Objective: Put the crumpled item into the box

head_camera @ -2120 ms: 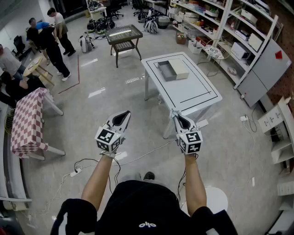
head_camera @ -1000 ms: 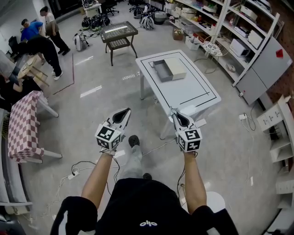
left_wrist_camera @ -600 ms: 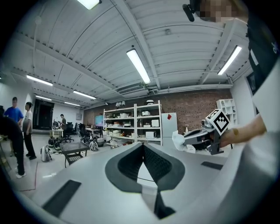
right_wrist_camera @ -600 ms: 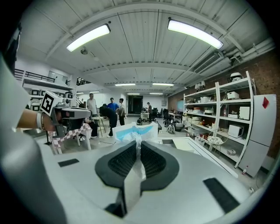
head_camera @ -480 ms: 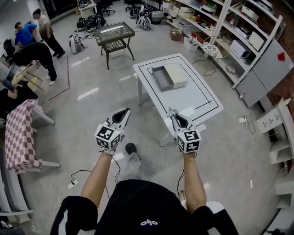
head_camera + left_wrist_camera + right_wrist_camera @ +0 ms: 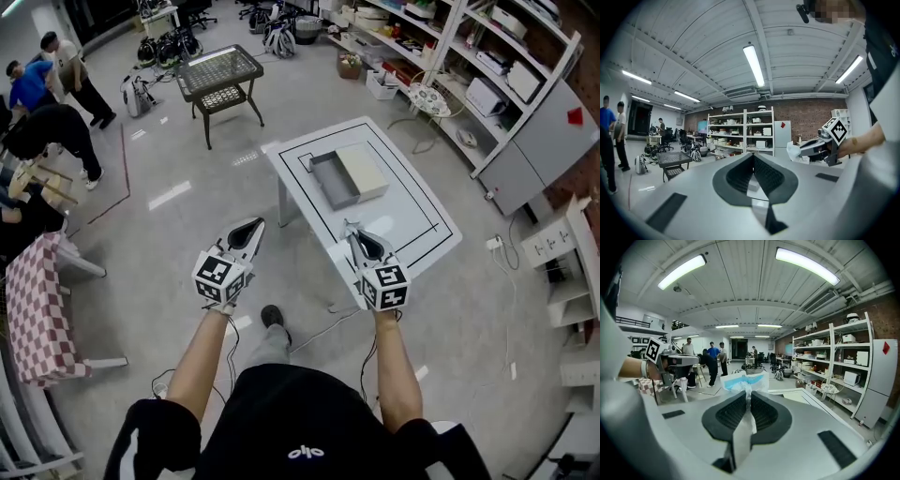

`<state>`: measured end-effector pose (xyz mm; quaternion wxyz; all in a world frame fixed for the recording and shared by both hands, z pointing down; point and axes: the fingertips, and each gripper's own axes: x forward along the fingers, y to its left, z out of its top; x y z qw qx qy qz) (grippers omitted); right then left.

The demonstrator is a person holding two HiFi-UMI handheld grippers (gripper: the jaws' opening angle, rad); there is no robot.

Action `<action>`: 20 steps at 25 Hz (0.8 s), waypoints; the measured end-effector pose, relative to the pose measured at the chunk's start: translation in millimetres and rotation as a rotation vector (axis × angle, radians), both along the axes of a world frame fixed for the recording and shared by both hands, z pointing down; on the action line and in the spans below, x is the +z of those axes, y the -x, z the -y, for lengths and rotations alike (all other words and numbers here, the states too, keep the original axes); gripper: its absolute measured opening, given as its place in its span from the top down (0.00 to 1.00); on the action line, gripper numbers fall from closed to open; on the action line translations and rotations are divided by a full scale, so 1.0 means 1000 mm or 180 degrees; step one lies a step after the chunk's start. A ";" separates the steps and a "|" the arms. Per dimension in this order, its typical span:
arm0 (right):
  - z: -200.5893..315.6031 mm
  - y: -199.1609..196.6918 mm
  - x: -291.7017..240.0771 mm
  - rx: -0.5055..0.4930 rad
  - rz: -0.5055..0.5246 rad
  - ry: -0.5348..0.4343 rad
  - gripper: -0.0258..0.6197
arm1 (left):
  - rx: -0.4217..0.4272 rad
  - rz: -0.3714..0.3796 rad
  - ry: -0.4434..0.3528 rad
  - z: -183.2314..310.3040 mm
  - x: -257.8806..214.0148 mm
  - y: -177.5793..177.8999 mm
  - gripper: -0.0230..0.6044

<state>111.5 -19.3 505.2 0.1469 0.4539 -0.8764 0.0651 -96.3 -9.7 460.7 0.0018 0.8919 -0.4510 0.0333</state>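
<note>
Right gripper [image 6: 354, 231] has its fingers clamped on the crumpled wrapper [image 6: 743, 380]; left gripper [image 6: 251, 228] is closed and empty. The box [image 6: 349, 176] lies ahead on the desk [image 6: 412, 220], well apart, nearer the right hand.

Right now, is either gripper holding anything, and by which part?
The right gripper holds the crumpled white-and-blue item, its fingers pinching a bunched white part, the blue end fanning past the tips. The left gripper is shut on nothing.
</note>
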 end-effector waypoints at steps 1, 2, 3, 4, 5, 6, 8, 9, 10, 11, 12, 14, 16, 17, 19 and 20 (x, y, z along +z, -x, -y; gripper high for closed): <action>0.009 0.004 0.000 0.0015 -0.0015 0.0013 0.90 | 0.0003 -0.0022 0.0011 0.012 0.001 0.006 0.95; 0.018 0.007 -0.001 0.0033 -0.0032 0.0026 0.90 | 0.0006 -0.0051 0.0019 0.023 0.001 0.011 0.95; 0.026 0.010 -0.002 0.0051 -0.0047 0.0038 0.90 | 0.0011 -0.0082 0.0024 0.035 0.001 0.016 0.95; 0.033 0.012 -0.002 0.0072 -0.0060 0.0051 0.90 | 0.0019 -0.0111 0.0026 0.046 0.001 0.019 0.95; 0.041 0.014 -0.003 0.0095 -0.0074 0.0065 0.90 | 0.0033 -0.0135 0.0028 0.057 0.001 0.022 0.95; 0.048 0.015 -0.003 0.0121 -0.0088 0.0080 0.90 | 0.0054 -0.0154 0.0031 0.067 0.001 0.023 0.95; 0.061 0.016 -0.003 0.0170 -0.0109 0.0099 0.90 | 0.0107 -0.0182 0.0033 0.086 0.001 0.023 0.95; 0.068 0.016 -0.003 0.0188 -0.0116 0.0102 0.90 | 0.0132 -0.0191 0.0033 0.094 0.001 0.022 0.95; 0.075 0.017 -0.003 0.0200 -0.0122 0.0105 0.90 | 0.0152 -0.0197 0.0034 0.102 0.001 0.022 0.95; 0.082 0.018 -0.003 0.0210 -0.0126 0.0108 0.90 | 0.0168 -0.0201 0.0034 0.109 0.001 0.022 0.95; 0.089 0.020 -0.002 0.0218 -0.0131 0.0112 0.90 | 0.0183 -0.0202 0.0033 0.116 0.001 0.023 0.95; 0.103 0.023 0.000 0.0232 -0.0136 0.0116 0.90 | 0.0212 -0.0190 0.0029 0.129 0.000 0.025 0.95; 0.118 0.028 0.004 0.0253 -0.0123 0.0120 0.90 | 0.0234 -0.0166 0.0029 0.142 0.001 0.029 0.95; 0.126 0.030 0.006 0.0269 -0.0104 0.0125 0.90 | 0.0241 -0.0151 0.0036 0.149 0.003 0.031 0.95; 0.142 0.034 0.009 0.0300 -0.0056 0.0140 0.90 | 0.0254 -0.0122 0.0063 0.164 0.006 0.035 0.95; 0.149 0.035 0.011 0.0309 -0.0044 0.0148 0.90 | 0.0263 -0.0110 0.0078 0.171 0.007 0.037 0.95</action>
